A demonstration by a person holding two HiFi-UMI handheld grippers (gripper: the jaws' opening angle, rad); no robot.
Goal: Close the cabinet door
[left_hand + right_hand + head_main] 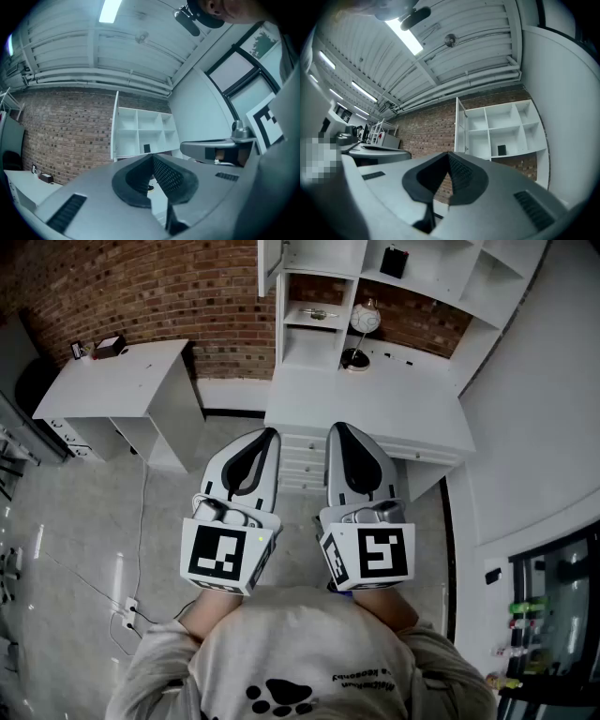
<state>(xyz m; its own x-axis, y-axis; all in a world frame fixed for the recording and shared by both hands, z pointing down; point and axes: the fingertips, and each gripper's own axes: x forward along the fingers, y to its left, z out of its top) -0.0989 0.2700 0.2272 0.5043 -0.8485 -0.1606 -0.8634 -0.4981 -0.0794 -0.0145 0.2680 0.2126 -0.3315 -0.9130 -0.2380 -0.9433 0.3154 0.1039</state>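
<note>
The white cabinet [412, 277] is an open shelf unit mounted over a white desk [375, 409] against a brick wall. Its door [269, 263] stands swung open at the unit's left side, and it shows edge-on as the door [114, 126] in the left gripper view and the door [460, 126] in the right gripper view. My left gripper [269, 434] and right gripper [339, 427] are held side by side at chest height, well short of the cabinet and pointing at it. Both have their jaws together with nothing between them, seen at the left gripper [152, 158] and right gripper [449, 154].
A small black box [394, 261] sits on a shelf, and a round clock [365, 318] stands on the desk. Drawers [300, 460] lie under the desk front. A second white table [122, 381] stands at left, with cables and a power strip [129, 607] on the floor. A white wall [544, 427] rises at right.
</note>
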